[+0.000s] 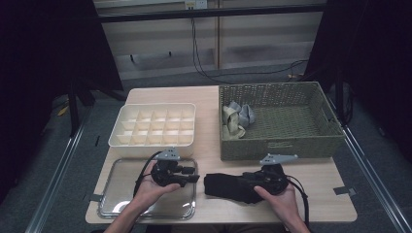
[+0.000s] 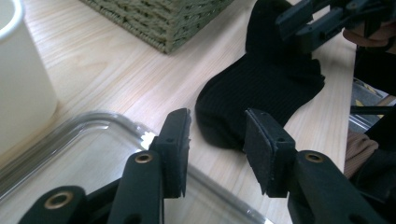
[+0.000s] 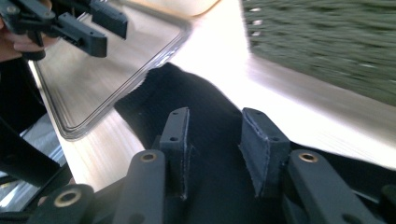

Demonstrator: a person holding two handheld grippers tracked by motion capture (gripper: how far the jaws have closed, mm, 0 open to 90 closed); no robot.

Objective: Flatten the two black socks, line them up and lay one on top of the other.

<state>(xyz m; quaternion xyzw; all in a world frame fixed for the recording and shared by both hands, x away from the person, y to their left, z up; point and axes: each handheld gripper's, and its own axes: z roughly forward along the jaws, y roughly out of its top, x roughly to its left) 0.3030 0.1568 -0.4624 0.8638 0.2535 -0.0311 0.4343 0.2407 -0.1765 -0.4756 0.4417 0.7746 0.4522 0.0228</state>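
Note:
A black sock [image 1: 218,187] lies flat on the wooden table near its front edge, right of the clear tray [image 1: 121,194]. My right gripper [image 1: 245,183] reaches in from the right over the sock's right part. In the right gripper view its jaws [image 3: 215,140] stand apart just above the sock [image 3: 196,102], and the pads do not press on it. My left gripper [image 1: 194,178] hovers over the tray's right edge and points at the sock. Its jaws [image 2: 217,144] are open with nothing between them, and the sock [image 2: 261,93] lies a little beyond them.
A white compartment box [image 1: 153,141] stands behind the tray. A green woven basket [image 1: 282,145] at the back right holds several grey and beige socks [image 1: 238,119]. Bare wood lies between the basket and the sock. The table's front edge runs close under both hands.

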